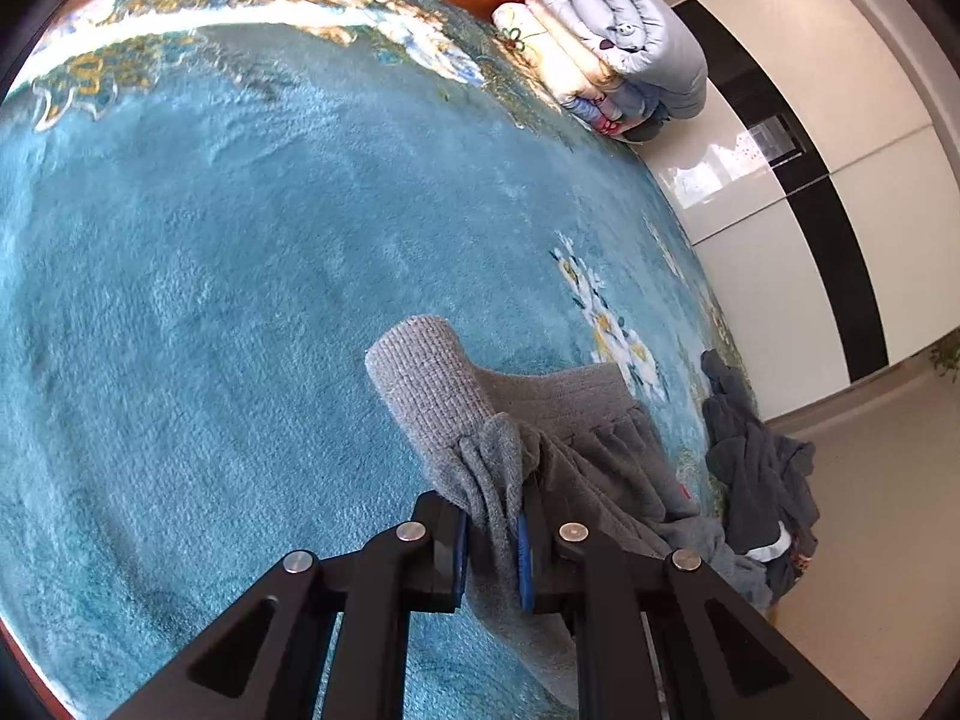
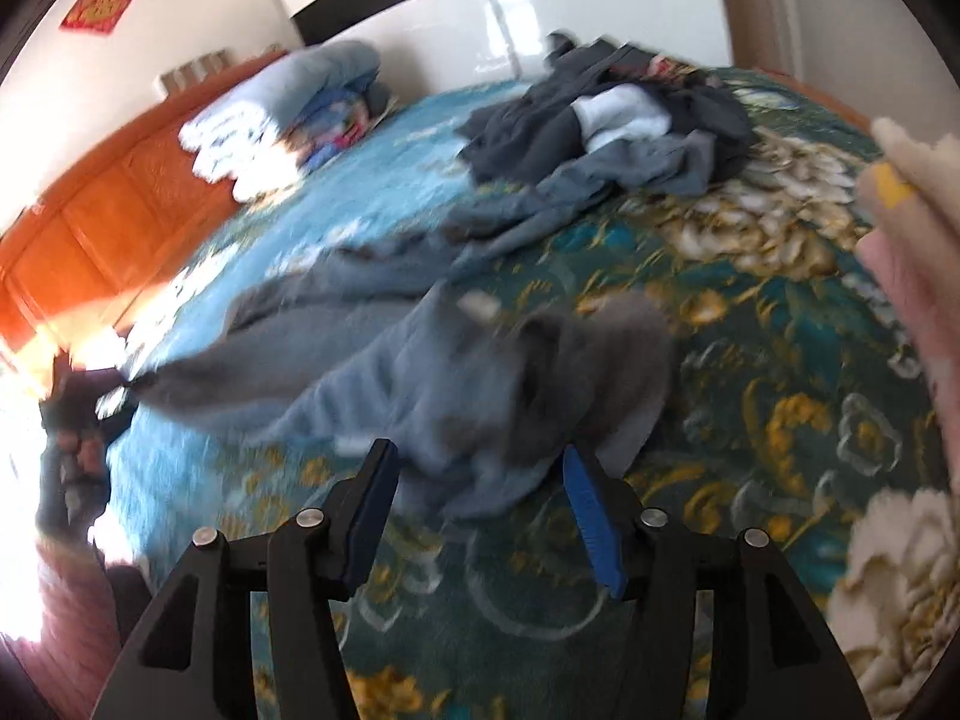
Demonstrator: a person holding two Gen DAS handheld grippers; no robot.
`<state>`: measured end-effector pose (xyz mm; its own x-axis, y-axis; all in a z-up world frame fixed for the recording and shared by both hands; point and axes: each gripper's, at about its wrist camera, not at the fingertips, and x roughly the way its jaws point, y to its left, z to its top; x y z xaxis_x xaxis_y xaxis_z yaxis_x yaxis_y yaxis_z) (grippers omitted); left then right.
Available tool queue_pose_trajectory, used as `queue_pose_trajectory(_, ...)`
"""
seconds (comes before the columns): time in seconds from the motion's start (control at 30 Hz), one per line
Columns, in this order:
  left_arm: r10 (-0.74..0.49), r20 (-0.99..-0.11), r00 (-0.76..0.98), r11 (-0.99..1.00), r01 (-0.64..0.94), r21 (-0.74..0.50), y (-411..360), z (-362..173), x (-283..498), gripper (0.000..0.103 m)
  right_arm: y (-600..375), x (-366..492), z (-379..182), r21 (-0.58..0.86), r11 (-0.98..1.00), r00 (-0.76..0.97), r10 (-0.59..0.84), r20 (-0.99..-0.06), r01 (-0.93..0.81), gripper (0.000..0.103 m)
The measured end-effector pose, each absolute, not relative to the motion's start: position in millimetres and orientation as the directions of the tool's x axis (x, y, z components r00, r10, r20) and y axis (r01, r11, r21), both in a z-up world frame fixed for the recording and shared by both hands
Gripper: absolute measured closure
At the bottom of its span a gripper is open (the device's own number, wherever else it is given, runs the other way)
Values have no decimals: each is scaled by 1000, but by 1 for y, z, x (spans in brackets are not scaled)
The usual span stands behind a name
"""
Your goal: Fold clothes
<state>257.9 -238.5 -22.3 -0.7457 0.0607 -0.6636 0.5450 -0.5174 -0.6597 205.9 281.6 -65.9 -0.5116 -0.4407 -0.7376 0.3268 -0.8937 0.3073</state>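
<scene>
A grey knit garment (image 1: 540, 450) with a ribbed cuff lies on the teal bed blanket (image 1: 210, 300). My left gripper (image 1: 493, 534) is shut on a bunched part of it just behind the cuff. In the right wrist view the same grey garment (image 2: 456, 384) stretches across the bed, blurred, pulled taut toward the left gripper (image 2: 78, 420) at the far left. My right gripper (image 2: 480, 468) is open, its jaws wide apart just in front of the garment's near end, holding nothing.
A heap of dark unfolded clothes (image 2: 606, 120) lies at the far side of the bed; it also shows in the left wrist view (image 1: 756, 462). Folded quilts (image 1: 618, 42) are stacked against the orange wooden headboard (image 2: 120, 204). White wardrobe doors (image 1: 810, 180) stand beyond the bed.
</scene>
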Motion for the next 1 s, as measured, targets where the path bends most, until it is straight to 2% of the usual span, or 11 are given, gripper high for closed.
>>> queue_pose_trajectory(0.07, 29, -674, -739, -557, 547, -624, -232, -16, 256, 90, 265, 203, -88, 314, -886, -440, -446, -779, 342, 44)
queue_pose_trajectory(0.13, 8, -675, -738, -588, 543, -600, -227, -11, 256, 90, 250, 194, -105, 252, -910, -427, -381, -820, 330, 44)
queue_pose_trajectory(0.33, -29, -668, -743, -649, 523, -553, -218, 3, 255, 90, 225, 172, -107, 161, -943, -493, -293, -819, 291, 46)
queue_pose_trajectory(0.37, -31, -668, -744, -654, 520, -549, -217, 4, 255, 90, 224, 169, -107, 150, -948, -499, -277, -821, 280, 59)
queue_pose_trajectory(0.47, -36, -663, -748, -664, 514, -544, -215, 7, 255, 90, 226, 163, -102, 148, -960, -514, -253, -820, 237, 84)
queue_pose_trajectory(0.63, -45, -654, -756, -677, 504, -536, -213, 13, 256, 90, 247, 169, -72, 180, -965, -576, -259, -775, 193, 86)
queue_pose_trajectory(0.73, -57, -647, -760, -695, 496, -521, -209, 18, 257, 90, 266, 183, -34, 187, -966, -634, -258, -729, 178, 87)
queue_pose_trajectory(1.0, -79, -633, -770, -732, 476, -488, -199, 28, 259, 90, 310, 227, 57, 113, -987, -780, -161, -605, 116, 87)
